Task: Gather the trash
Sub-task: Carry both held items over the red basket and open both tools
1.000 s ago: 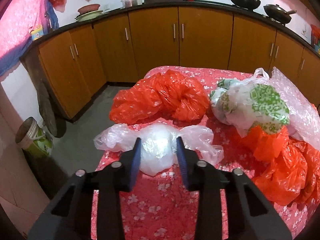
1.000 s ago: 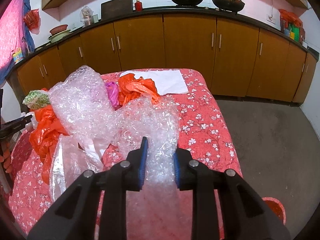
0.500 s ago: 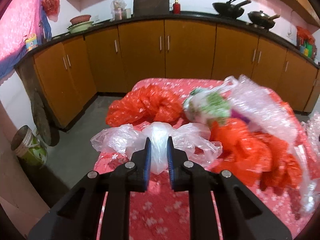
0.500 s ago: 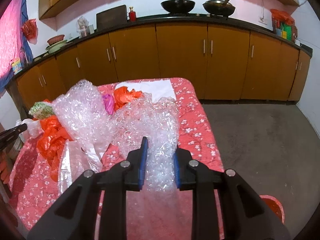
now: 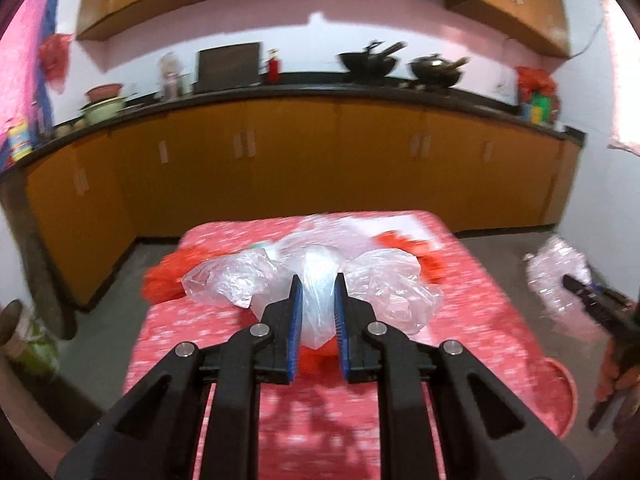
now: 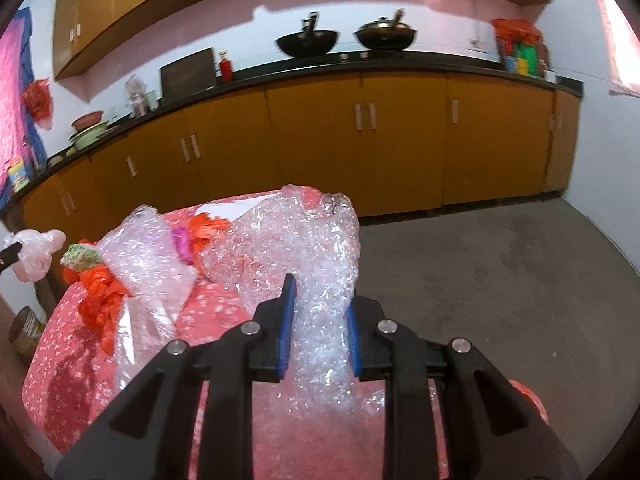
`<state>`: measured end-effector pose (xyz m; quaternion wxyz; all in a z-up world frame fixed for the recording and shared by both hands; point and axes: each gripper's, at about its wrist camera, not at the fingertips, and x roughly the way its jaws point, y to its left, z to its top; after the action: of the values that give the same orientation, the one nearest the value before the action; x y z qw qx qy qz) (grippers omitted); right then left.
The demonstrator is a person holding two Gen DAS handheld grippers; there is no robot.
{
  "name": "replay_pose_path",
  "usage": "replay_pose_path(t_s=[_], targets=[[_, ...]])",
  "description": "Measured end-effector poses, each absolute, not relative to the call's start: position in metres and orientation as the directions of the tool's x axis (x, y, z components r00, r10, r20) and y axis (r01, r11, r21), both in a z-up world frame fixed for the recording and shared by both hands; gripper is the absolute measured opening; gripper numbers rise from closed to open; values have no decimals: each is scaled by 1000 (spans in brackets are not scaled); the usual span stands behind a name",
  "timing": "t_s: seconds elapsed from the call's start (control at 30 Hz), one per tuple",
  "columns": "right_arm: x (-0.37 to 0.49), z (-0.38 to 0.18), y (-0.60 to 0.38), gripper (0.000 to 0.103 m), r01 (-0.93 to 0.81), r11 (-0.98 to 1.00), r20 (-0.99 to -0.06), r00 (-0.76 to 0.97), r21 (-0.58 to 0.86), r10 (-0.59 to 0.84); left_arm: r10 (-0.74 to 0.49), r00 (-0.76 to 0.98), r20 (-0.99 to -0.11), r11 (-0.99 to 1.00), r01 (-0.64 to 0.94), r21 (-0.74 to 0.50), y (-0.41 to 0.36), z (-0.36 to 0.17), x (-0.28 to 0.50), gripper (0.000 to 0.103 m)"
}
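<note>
The left gripper [image 5: 316, 286] has its blue-padded fingers [image 5: 295, 320] drawn nearly together, pinching the bunched middle of a clear plastic bag [image 5: 320, 288]; the bag's crumpled ends puff out to the left and right of the fingers, and its lower tip hangs clear above the red flowered tabletop [image 5: 320, 420]. The right gripper [image 6: 318, 292] has its fingers [image 6: 286, 328] a little wider, clamped on a strip of bubble wrap [image 6: 324, 280] that trails down between them and runs up and away to a larger crumpled heap lying on the tabletop.

In the left wrist view the tabletop's near left edge drops to grey floor [image 5: 100, 340], and a round red basin [image 5: 564, 396] sits on the floor just past the tabletop's right edge. At the far right of that view the other gripper shows with bubble wrap at its tip.

Beyond the fingers, the remaining trash lies mid-tabletop: orange plastic bags [image 6: 100, 300], a green-and-white printed bag [image 6: 80, 258], a pink scrap [image 6: 182, 240] and a white sheet [image 5: 400, 226] near the far edge. In the right wrist view the floor to the right of the tabletop is a wide bare stretch reaching the far cabinets [image 6: 360, 148]. On the dark counter above them stand two woks [image 6: 308, 40], a red bottle [image 6: 226, 66] and stacked bowls [image 6: 88, 128].
</note>
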<state>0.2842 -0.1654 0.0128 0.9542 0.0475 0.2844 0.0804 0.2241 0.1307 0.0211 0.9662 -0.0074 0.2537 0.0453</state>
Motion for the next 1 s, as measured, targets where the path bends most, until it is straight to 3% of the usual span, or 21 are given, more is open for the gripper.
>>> replay_pose_path(t_s=[0.2,0.53,1.0], targets=[[259,7,-225,23,-14,993,-545,835,120,78,-78,859,-505,997,75,-25,59,13,229,15],[210,-44,-340,23,227,969,-637,762,96,-115,-329,742,-584,938,327,-113,-93,-42,242,15],[191,-129,-413,23,376,914,-756,640,154,-136,-331,576,-747,897,439,-58,-213,-137,255,15]])
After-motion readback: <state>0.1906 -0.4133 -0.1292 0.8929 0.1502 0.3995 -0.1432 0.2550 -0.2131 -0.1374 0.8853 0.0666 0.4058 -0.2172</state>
